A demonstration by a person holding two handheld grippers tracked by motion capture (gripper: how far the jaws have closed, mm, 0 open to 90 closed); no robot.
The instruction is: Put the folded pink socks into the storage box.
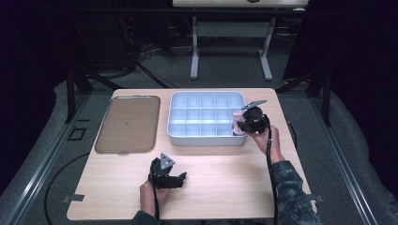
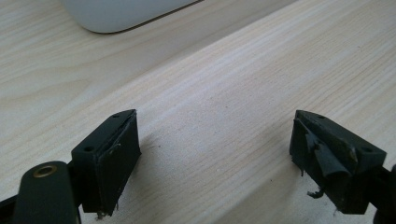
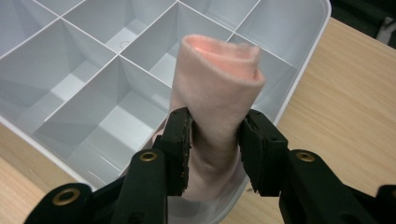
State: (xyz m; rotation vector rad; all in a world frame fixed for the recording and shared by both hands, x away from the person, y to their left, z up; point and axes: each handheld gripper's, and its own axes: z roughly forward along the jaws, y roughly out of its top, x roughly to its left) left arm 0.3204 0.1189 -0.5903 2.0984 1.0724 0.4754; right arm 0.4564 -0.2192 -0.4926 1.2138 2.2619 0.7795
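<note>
The place looked like a lab or recording studio set up for handling trials rather than a home. A plain light-wood tabletop (image 1: 220, 168) stood alone on grey carpet (image 1: 225, 61), ringed by dark curtained surroundings and black metal framing (image 1: 77, 84), with loose cables (image 1: 141, 51) trailing across the floor behind it. A second white-legged workbench (image 1: 230, 42) stood farther back, and the bare tabletop carried just a flat brown tray (image 1: 127, 124) and a white compartment organiser box (image 1: 206, 117), laid out squarely like test equipment.
</note>
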